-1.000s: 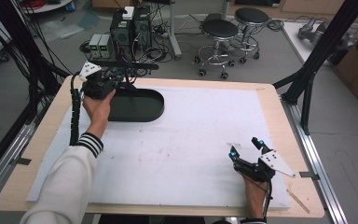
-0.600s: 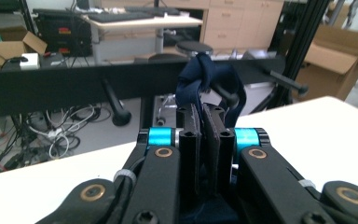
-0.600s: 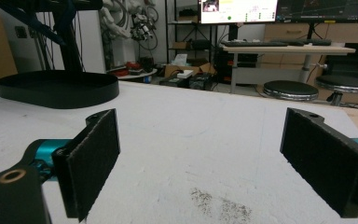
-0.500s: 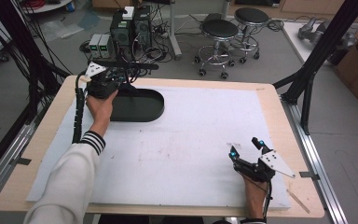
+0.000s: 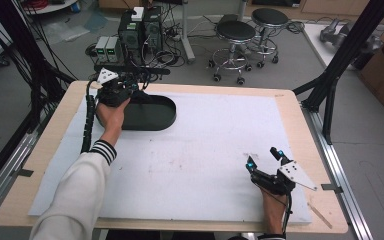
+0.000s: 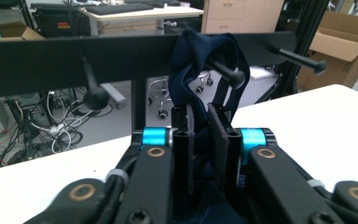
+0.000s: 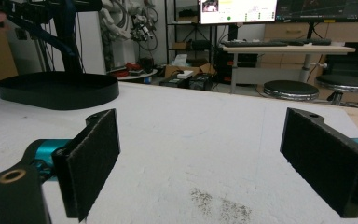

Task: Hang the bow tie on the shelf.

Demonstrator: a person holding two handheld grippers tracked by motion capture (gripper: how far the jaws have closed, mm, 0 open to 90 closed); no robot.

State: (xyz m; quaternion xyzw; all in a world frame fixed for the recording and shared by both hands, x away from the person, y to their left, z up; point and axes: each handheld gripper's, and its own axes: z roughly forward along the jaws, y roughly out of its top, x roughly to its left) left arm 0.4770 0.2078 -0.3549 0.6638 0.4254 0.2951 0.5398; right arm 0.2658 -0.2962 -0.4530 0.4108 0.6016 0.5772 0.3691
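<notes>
Saw a white sheet (image 5: pixel 205 150) over a wooden table, with stools and computer boxes on the floor behind. Found a black rack (image 6: pixel 51 60) at the far left corner, standing on a black oval base (image 5: pixel 150 112). Spotted a dark blue cloth (image 6: pixel 191 70) hooked over one round-tipped peg (image 6: pixel 233 74) of that rack. Could not see the low end of the cloth, hidden behind the gripper's own body. Could hardly make out the cloth from the high view, too dark and small up there.

Saw the left gripper (image 6: pixel 204 116) held level at the rack, pointing away from the person. Had just been opening its jaws a little, with the cloth between the pads and pressed by both. Saw the left hand (image 5: pixel 111 114) wrapped round it, arm stretched long in a white sleeve (image 5: pixel 75 195) with a striped cuff.

Found the right gripper (image 5: pixel 262 157) near the front right of the sheet, low and level, jaws spread wide with nothing between them. Saw the right hand (image 5: pixel 272 207) cut off at the wrist by the bottom edge.
</notes>
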